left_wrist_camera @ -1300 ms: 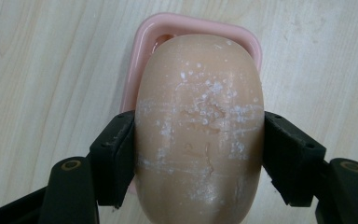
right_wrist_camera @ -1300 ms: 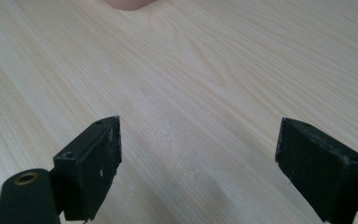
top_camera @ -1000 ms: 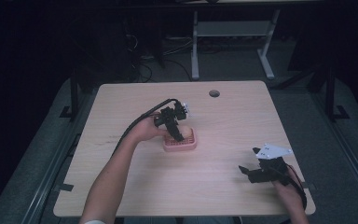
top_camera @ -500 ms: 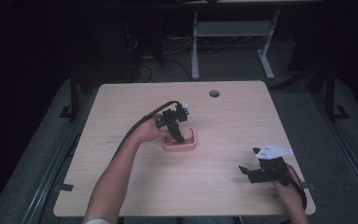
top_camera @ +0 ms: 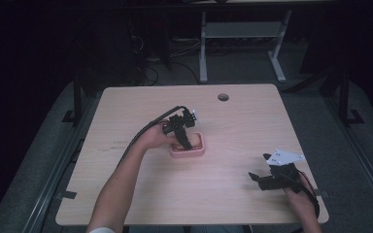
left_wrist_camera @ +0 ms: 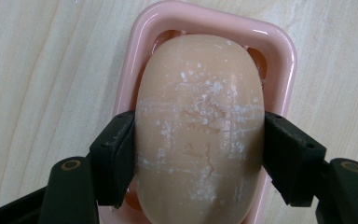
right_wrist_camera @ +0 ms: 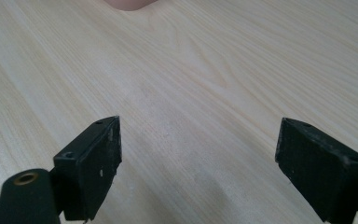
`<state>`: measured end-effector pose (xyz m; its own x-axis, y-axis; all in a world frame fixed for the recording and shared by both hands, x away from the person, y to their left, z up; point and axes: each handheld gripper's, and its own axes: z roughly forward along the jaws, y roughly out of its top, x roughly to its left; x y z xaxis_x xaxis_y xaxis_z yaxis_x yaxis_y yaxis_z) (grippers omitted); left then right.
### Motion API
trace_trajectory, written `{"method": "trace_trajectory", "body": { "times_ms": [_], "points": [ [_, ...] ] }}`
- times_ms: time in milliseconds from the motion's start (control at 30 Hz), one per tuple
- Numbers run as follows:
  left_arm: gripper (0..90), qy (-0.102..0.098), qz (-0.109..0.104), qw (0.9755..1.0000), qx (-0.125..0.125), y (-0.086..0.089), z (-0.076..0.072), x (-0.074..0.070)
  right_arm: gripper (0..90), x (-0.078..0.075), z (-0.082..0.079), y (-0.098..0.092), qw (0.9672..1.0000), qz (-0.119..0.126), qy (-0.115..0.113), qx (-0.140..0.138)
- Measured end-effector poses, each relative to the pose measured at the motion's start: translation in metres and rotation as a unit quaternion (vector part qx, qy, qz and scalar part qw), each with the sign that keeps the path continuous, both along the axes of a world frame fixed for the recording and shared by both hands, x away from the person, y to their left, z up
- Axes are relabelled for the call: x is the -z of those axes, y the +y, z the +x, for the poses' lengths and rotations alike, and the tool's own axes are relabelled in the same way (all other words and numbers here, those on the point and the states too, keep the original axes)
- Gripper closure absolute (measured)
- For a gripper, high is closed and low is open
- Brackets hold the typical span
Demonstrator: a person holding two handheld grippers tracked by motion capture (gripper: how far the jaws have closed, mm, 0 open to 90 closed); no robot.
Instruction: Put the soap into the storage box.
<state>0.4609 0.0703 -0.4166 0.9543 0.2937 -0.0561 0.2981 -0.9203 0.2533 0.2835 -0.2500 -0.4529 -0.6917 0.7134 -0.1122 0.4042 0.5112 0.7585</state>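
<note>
Your left gripper (top_camera: 188,143) stands over the pink soap dish (top_camera: 197,148) near the middle of the table (top_camera: 126,111), with bare wood running wide to the table's left edge and plenty of room toward the far edge, where a small round hole (top_camera: 223,97) sits in the top. In the left gripper view, your left gripper (left_wrist_camera: 199,154) has its two jaws pressed against the long sides of the bar of soap (left_wrist_camera: 199,126), pinching it about midway along. The soap lies inside the dish (left_wrist_camera: 286,60), whose rim shows around its far end and down both sides, close to the jaws; whether the bar is touching the dish floor you cannot tell. To the right of the dish the tabletop is open. Your right gripper (top_camera: 257,178) rests low near the right front corner, well apart from the dish, close to the front edge and the right edge. In the right gripper view, your right gripper (right_wrist_camera: 198,163) has its jaws spread wide over bare wood, and a pink corner of the dish (right_wrist_camera: 129,4) shows at the top.
</note>
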Motion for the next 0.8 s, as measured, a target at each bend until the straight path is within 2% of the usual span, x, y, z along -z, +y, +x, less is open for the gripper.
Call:
{"method": "trace_trajectory", "body": {
  "times_ms": [700, 800],
  "points": [
    [31.4, -0.006, 0.001, 1.0, 0.002, 0.0001, -0.0003, 0.0001, 13.8, 0.0001, -0.0001, 0.001, 1.0, 0.001, 0.002, 0.0],
    [26.9, -0.007, -0.002, 1.0, 0.002, 0.0003, -0.0005, -0.0007, 13.8, 0.0, -0.0001, 0.001, 1.0, 0.0, 0.002, 0.0]
  ]
}}
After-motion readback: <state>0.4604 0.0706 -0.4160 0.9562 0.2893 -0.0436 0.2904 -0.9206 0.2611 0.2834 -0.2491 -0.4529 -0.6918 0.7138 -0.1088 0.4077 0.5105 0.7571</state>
